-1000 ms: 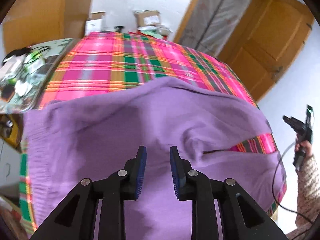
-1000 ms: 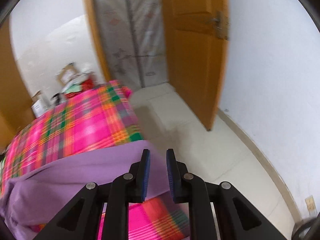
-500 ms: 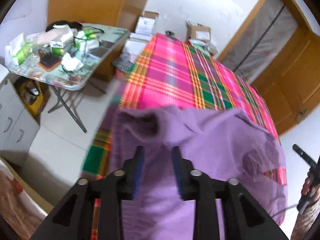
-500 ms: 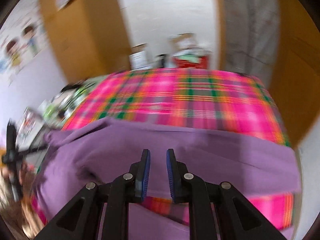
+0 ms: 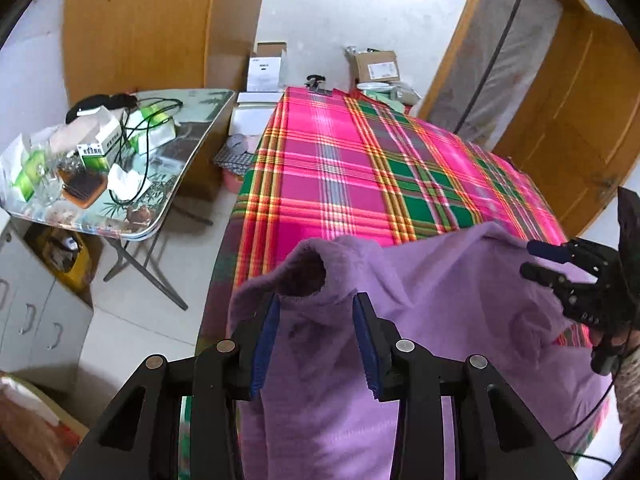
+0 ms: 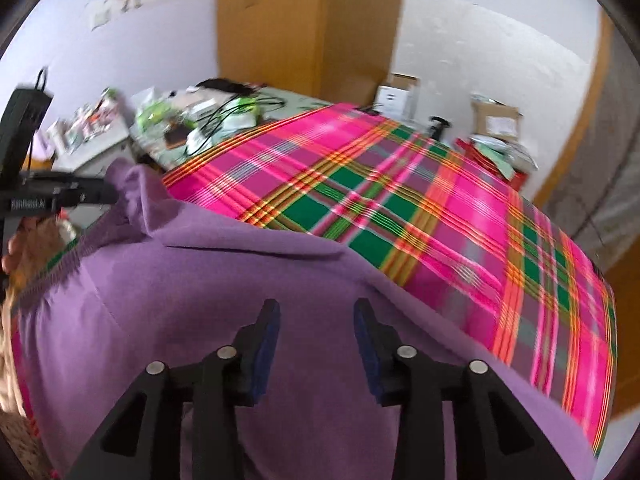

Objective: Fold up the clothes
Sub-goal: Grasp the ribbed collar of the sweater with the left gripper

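**Purple sweater on the plaid bed, both tongs apart**

The purple sweater [image 5: 432, 292] lies rumpled on the near end of the plaid bed cover [image 5: 360, 168]. The left gripper [image 5: 316, 312] stands with its jaws apart, a fold of sweater between them. The right gripper [image 6: 316, 320] has just been opening; its jaws hang apart above the sweater. Cardboard boxes [image 5: 374, 66] stand beyond the bed, contents unclear.

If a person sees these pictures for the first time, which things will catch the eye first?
First, the bright pink and green plaid cloth that covers the bed. Next, the purple sweater that lies across its near end, under both grippers. Then the cluttered folding table beside the bed, on the left in the left wrist view.
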